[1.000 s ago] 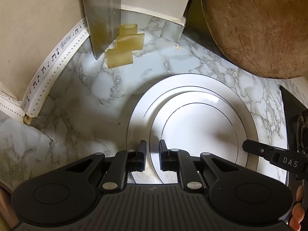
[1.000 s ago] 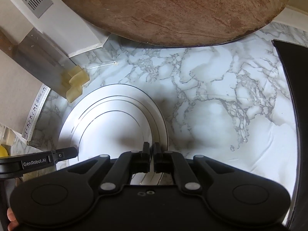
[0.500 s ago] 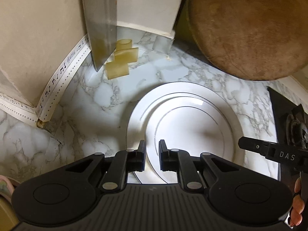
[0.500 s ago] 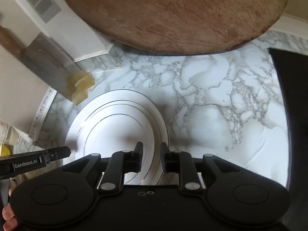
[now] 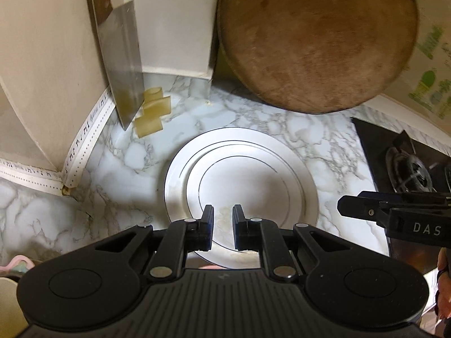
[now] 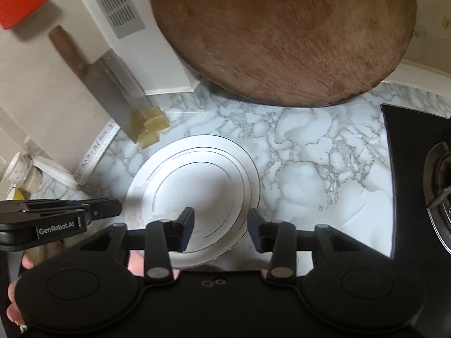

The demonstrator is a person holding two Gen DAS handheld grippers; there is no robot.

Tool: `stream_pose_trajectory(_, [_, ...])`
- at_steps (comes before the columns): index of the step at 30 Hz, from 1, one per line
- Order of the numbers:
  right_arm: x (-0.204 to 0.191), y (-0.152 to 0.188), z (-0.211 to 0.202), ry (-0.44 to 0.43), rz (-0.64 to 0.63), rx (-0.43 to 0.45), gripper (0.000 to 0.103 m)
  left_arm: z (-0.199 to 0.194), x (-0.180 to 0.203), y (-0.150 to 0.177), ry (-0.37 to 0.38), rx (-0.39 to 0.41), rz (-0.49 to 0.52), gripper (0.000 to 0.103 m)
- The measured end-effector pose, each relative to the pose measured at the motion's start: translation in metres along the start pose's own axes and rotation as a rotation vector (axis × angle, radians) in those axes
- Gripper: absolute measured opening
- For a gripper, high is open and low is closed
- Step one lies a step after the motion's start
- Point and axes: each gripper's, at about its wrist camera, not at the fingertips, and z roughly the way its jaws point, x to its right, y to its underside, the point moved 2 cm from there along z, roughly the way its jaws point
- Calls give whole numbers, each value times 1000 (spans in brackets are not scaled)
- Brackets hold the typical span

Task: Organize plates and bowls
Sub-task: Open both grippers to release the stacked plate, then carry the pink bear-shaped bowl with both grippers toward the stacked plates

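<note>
Two white plates (image 5: 242, 191) with thin dark rings lie stacked on the marble counter (image 5: 324, 140), the smaller on the larger. My left gripper (image 5: 222, 211) hovers above their near rim, jaws almost together with nothing between them. In the right wrist view the plates (image 6: 197, 186) sit below my right gripper (image 6: 221, 214). Its jaws are opening and hold nothing. Each gripper shows at the edge of the other's view: the right gripper (image 5: 366, 208) and the left gripper (image 6: 107, 208).
A round wooden chopping board (image 5: 315, 39) leans against the back wall. A cleaver (image 5: 124, 64) stands over a yellowish holder (image 5: 152, 112) at the back left. A black gas hob (image 5: 408, 169) borders the right. A cream cup (image 5: 8, 307) shows at the lower left.
Both grippers have risen and drawn back from the plates, which stay on the counter. The right jaws went from shut at the plate's rim to open.
</note>
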Motion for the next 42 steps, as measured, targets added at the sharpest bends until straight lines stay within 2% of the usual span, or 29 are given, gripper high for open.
stream_pose_trajectory(7, [-8,10,-33,-9,-17,54,47,-27,12,12,19,51,57,13])
stream_pose_trajectory(9, [-12,15,-42,-7,-27,73,57,-34,14,14,31,61,64,13])
stream_pose_trajectory(10, [-13,18,-46,-4,-31,83,60,-38,15,16,35,66,66,17])
stream_pose_trajectory(12, [-16,23,-53,-4,-37,95,65,-46,16,20,44,79,66,34])
stream_pose_trajectory(14, [-18,27,-57,-9,-35,97,70,-53,16,25,51,103,59,70])
stream_pose_trajectory(15, [-19,30,-59,-8,-32,100,74,-58,15,28,54,124,58,73])
stream_pose_trajectory(20, [-22,44,-70,2,-36,120,84,-70,17,40,76,130,78,74])
stream_pose_trajectory(22, [-24,49,-73,3,-40,120,85,-72,18,48,72,128,91,77])
stream_pose_trajectory(23, [-25,53,-74,5,-44,119,88,-72,18,53,67,130,99,78])
stream_pose_trajectory(24, [-25,56,-75,9,-47,119,97,-72,17,57,64,132,106,78])
stream_pose_trajectory(26, [-27,65,-78,32,-60,134,102,-71,17,68,58,142,125,78])
stream_pose_trajectory(31, [-27,86,-75,65,-78,132,103,-64,16,89,73,112,119,78])
stream_pose_trajectory(42, [-14,123,-55,123,-53,58,103,-42,14,129,62,39,86,78])
